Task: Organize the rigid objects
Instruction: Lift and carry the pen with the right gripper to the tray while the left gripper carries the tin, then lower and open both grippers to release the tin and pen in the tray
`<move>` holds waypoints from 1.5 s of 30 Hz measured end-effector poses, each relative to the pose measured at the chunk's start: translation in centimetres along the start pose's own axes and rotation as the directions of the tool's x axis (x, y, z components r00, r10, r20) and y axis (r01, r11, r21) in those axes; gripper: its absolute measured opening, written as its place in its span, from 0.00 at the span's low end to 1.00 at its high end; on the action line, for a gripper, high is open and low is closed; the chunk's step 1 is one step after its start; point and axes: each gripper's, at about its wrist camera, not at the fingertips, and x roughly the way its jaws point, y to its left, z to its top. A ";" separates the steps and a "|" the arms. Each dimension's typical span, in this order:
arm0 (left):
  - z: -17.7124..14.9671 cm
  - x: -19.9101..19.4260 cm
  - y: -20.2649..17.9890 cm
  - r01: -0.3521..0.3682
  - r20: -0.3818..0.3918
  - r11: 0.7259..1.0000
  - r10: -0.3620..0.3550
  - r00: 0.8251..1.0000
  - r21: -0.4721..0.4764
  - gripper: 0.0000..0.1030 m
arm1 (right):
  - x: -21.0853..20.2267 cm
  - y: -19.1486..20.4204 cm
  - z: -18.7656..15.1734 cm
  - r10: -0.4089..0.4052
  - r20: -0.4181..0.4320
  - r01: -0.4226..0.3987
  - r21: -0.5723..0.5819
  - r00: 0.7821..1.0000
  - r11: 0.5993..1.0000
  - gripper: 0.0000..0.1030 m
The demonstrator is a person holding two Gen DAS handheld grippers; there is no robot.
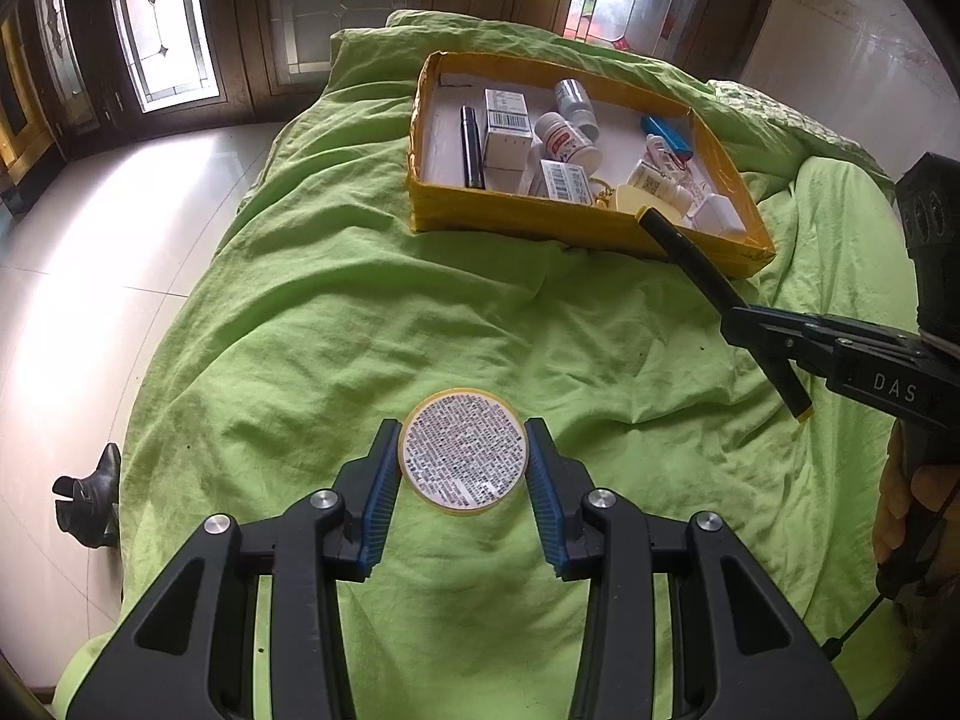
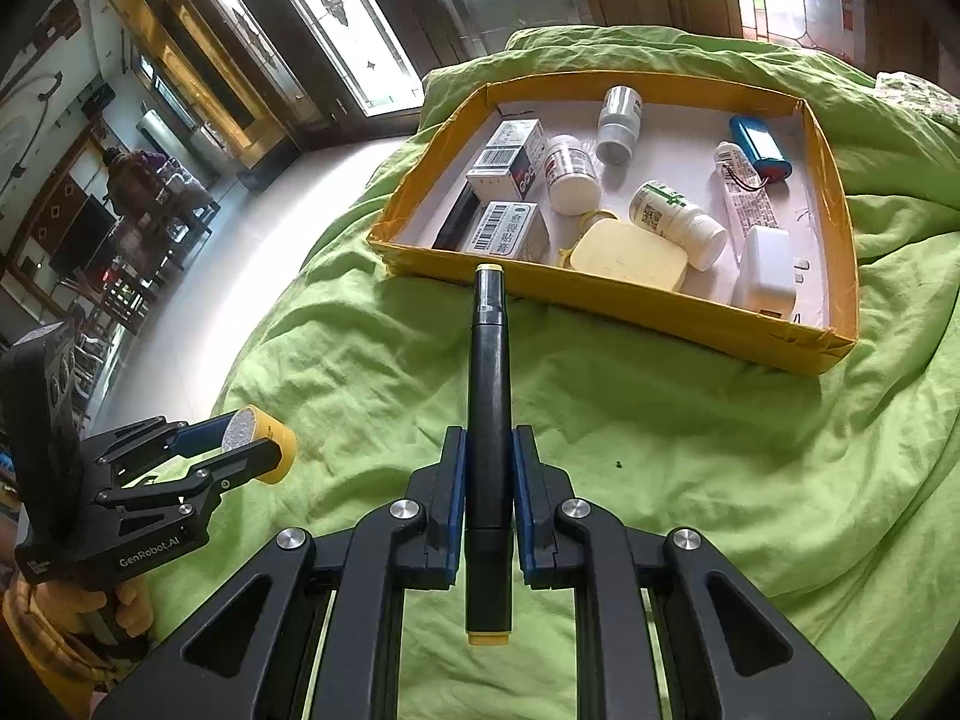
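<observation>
step: both loaded, carrying to yellow box [image 1: 576,222] upper-centre | left gripper [image 1: 462,468] clamps round tin [image 1: 462,450], lower-centre | right gripper [image 2: 487,468] pinches black marker [image 2: 489,420] | next: lift over rim, drop in

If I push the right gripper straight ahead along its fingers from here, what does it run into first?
Probably the near wall of the yellow box. The right gripper is shut on a black marker whose tip already points at that wall, so the marker would hit first. Depth is unclear; it may clear the rim and land inside.
</observation>
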 end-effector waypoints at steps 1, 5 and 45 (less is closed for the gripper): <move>0.4 -0.1 -0.1 0.006 0.004 1.000 -0.006 1.000 0.000 0.37 | 0.0 -0.1 0.1 0.000 0.002 0.000 0.003 1.000 1.000 0.13; 2.6 -0.6 -0.3 0.034 0.027 0.999 -0.034 0.999 -0.003 0.37 | -0.5 -0.5 0.7 -0.007 0.024 0.006 0.012 1.000 1.000 0.13; 27.4 16.3 -5.5 0.121 0.047 0.989 -0.118 0.992 -0.079 0.37 | 6.9 -11.1 16.8 -0.110 0.048 0.104 0.123 0.993 0.987 0.13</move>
